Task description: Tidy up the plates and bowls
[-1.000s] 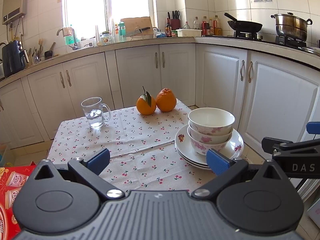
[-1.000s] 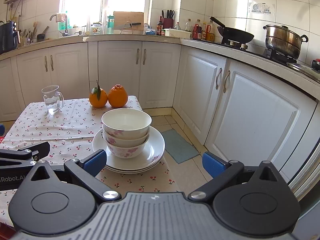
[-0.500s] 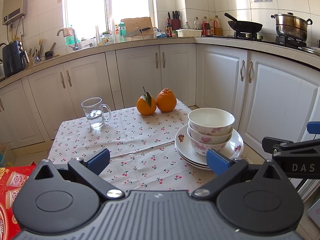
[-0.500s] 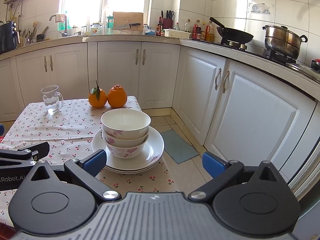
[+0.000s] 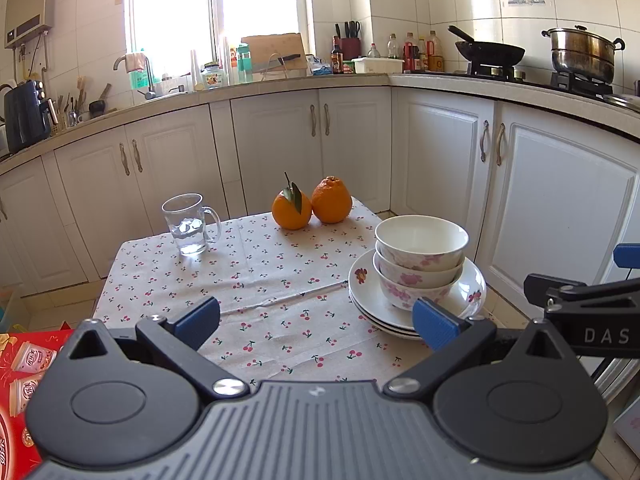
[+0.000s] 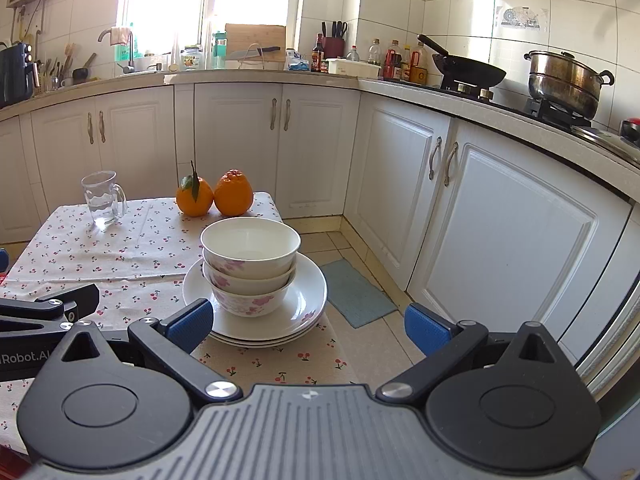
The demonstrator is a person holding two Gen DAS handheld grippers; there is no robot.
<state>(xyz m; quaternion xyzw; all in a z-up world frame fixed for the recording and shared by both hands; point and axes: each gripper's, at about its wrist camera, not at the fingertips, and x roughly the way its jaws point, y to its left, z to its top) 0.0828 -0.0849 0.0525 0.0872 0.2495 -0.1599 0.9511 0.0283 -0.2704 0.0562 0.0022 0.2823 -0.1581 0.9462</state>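
Note:
Three white bowls with pink flowers point(image 5: 420, 258) point(image 6: 250, 266) are nested in a stack on a pile of white plates point(image 5: 366, 292) point(image 6: 308, 296) at the right edge of the table. My left gripper point(image 5: 316, 320) is open and empty, held above the near part of the table, left of the stack. My right gripper point(image 6: 308, 322) is open and empty, near the stack's right side, its left fingertip point(image 6: 192, 320) in front of the plates. Each gripper shows at the edge of the other's view.
A glass mug of water point(image 5: 188, 224) and two oranges point(image 5: 310, 208) stand at the far side of the cherry-print tablecloth point(image 5: 260, 280). White kitchen cabinets point(image 6: 500, 240) lie beyond and to the right. A red box point(image 5: 20, 380) sits at the lower left.

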